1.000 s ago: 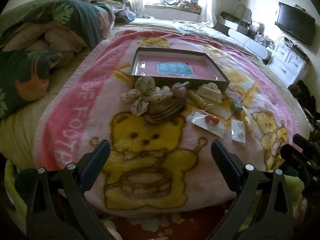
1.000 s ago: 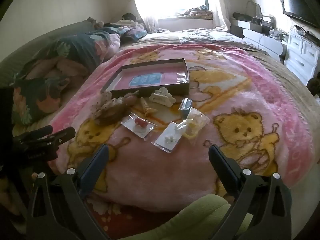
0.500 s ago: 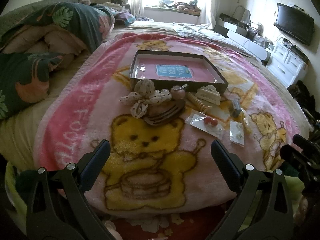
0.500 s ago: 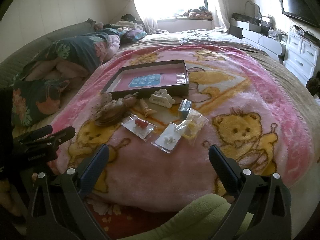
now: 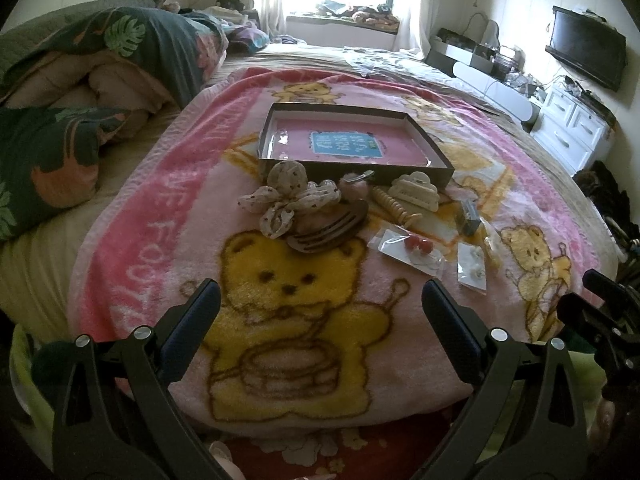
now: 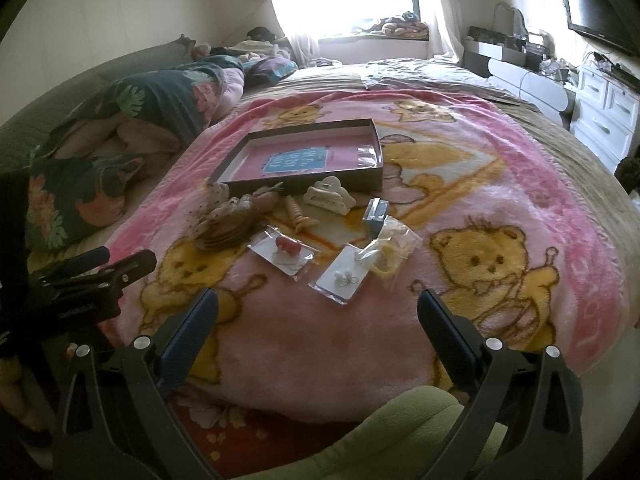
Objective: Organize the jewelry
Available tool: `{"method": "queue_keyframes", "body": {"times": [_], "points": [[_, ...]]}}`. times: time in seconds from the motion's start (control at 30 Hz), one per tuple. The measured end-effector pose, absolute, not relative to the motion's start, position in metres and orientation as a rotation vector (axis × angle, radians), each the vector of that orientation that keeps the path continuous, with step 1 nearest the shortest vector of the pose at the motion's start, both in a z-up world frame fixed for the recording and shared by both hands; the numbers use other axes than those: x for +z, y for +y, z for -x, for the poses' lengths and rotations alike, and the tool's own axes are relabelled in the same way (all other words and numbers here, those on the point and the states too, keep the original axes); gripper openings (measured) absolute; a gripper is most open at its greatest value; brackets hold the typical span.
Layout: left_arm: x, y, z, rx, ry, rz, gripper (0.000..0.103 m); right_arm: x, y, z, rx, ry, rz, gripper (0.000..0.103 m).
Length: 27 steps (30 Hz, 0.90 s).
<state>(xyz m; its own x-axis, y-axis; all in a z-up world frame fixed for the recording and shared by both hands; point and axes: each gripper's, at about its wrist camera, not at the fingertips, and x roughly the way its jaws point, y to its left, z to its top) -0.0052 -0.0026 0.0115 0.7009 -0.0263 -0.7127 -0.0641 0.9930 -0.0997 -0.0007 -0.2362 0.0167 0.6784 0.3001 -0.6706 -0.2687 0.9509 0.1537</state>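
Observation:
A dark shallow box with a pink floor lies on the pink bear blanket. In front of it sit a spotted fabric bow, a brown hair comb, a cream claw clip, a beaded beige clip, a small blue box, a packet with red earrings, a packet with white earrings and a bag with yellowish pieces. My left gripper and right gripper hover open and empty, short of the items.
Folded quilts and leaf-print pillows are piled at the left of the bed. A white dresser and a wall TV stand at the right. A green sleeve shows below the right gripper.
Both views have shifted slightly, with the box and items sitting a little lower and closer. Nothing on the blanket has moved and both grippers have stayed open.

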Motion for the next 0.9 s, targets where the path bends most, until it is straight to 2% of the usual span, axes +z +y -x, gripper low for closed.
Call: {"method": "queue_keyframes", "body": {"times": [0.9], "points": [[0.0126,-0.0091,0.0075,0.008,0.785,0.124,0.094,0.0231,-0.2351,0.0024,0.313,0.751,-0.041,0.099]]}}
